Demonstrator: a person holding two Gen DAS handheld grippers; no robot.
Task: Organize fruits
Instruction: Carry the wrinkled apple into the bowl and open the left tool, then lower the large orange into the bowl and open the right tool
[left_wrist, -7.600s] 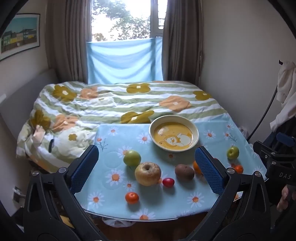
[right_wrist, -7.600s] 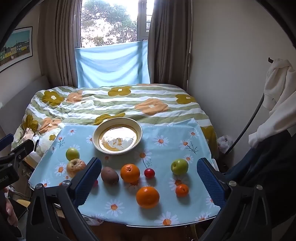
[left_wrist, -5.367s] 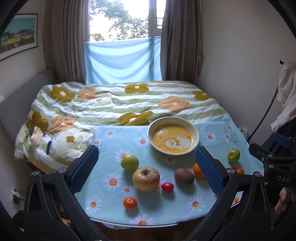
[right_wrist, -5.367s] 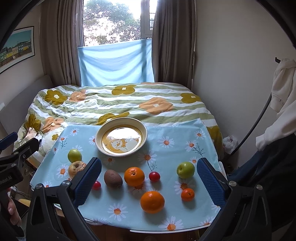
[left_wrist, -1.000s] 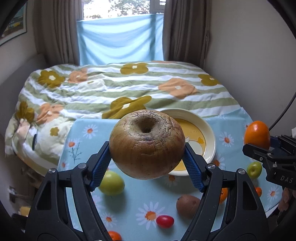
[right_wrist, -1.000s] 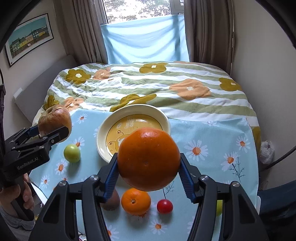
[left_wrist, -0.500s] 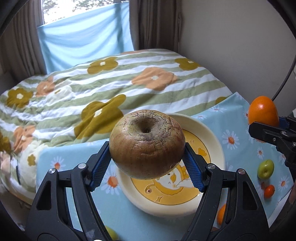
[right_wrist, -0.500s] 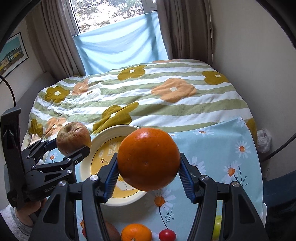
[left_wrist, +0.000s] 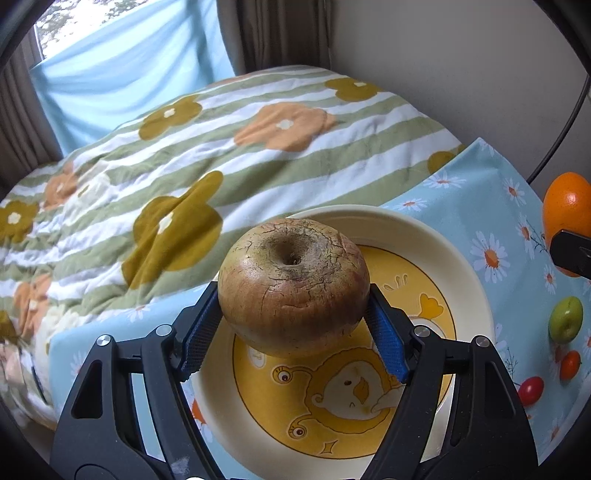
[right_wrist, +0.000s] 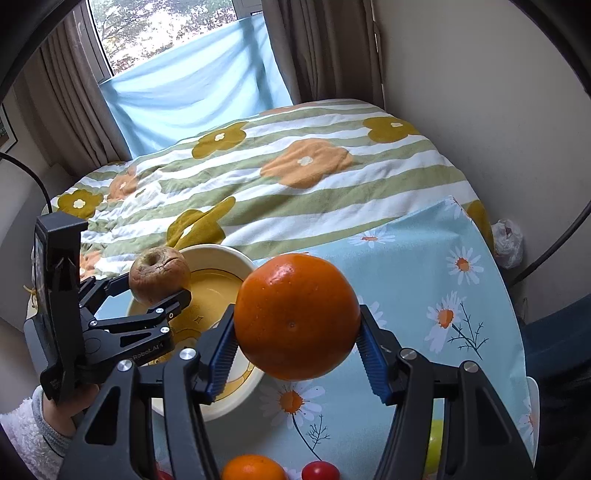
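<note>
Left gripper (left_wrist: 294, 326) clamped on brown apple (left_wrist: 293, 286), held above the yellow bowl (left_wrist: 476, 280). Right gripper (right_wrist: 297, 350) clamped on big orange (right_wrist: 297, 315), held right of the bowl over the daisy tablecloth (right_wrist: 424, 258). Green apple (left_wrist: 565, 319), small tomato (left_wrist: 530, 390) lie right of bowl.

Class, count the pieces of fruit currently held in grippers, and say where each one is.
2. The brown apple is in the left gripper above the bowl; the large orange is in the right gripper.
</note>
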